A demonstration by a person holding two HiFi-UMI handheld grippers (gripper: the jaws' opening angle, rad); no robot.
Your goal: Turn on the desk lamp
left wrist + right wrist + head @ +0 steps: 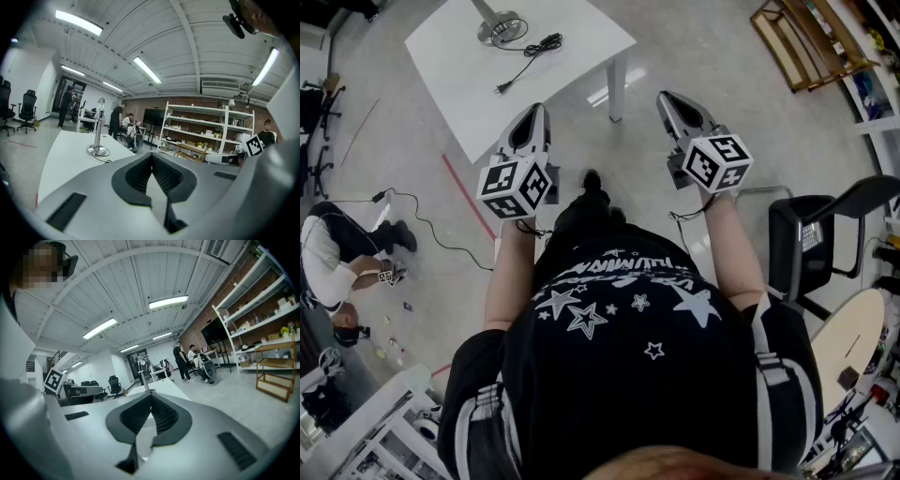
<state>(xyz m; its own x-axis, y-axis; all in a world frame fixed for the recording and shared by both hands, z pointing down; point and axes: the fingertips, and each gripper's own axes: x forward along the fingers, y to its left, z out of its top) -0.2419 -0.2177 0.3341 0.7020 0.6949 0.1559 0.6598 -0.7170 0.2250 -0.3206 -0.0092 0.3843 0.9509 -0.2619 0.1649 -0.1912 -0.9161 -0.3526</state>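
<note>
A silver desk lamp point(498, 25) with a round base stands at the far side of a white table point(469, 94). Its black cable and plug point(530, 56) lie loose on the tabletop. Both grippers hang in the air short of the table's near edge. My left gripper point(534, 112) is shut with nothing between its jaws, and so is my right gripper point(668, 99). In the left gripper view the lamp point(97, 138) rises beyond the shut left gripper point(151, 155). The right gripper view shows the lamp point(142, 373) straight past the shut right gripper point(151, 395).
A wooden rack point(806, 42) stands at the far right, with a black chair point(825, 234) nearer on the right. A person point(337, 253) crouches on the floor at the left beside a cable. Red tape point(469, 197) crosses the floor. White shelving point(206, 133) and people fill the background.
</note>
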